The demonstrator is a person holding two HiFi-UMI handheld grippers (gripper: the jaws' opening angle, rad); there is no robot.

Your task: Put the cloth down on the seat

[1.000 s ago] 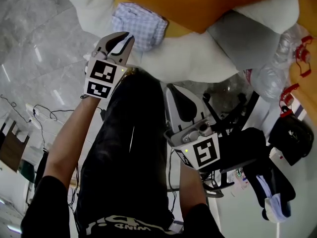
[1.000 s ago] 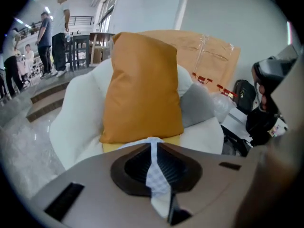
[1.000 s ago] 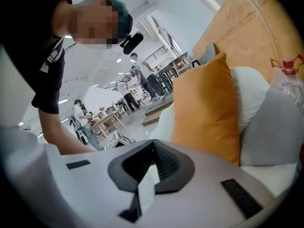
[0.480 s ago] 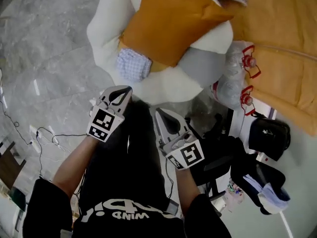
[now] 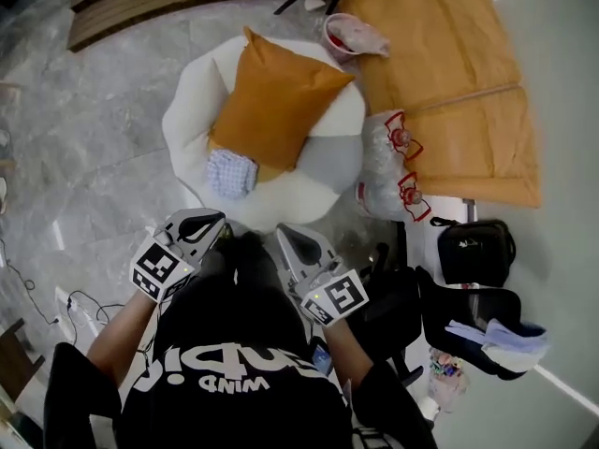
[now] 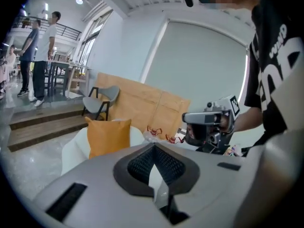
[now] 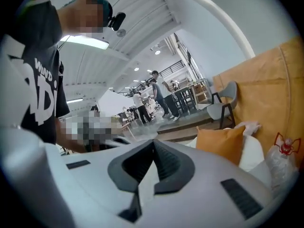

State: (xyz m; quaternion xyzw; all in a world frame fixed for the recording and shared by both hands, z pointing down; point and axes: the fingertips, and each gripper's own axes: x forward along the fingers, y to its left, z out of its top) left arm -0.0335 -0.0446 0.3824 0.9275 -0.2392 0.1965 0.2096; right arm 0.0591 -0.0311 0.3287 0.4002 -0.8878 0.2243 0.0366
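The blue-checked cloth lies crumpled on the front of the white armchair's seat, against an orange cushion. Neither gripper touches it. My left gripper is shut and empty, held close to my body, a short way in front of the chair. My right gripper sits beside it, also shut with nothing in it. In the left gripper view the closed jaws point toward the cushion, and the right gripper shows at the right. The right gripper view shows its closed jaws and the cushion.
Large cardboard sheets lie right of the chair, with a bag of plastic bottles against them. A black bag and dark equipment stand at my right. Cables trail on the grey marble floor at left. Wooden steps run behind the chair.
Both grippers have drawn back from the chair toward my body, and my head has risen so the whole chair shows. The cloth stays on the seat.
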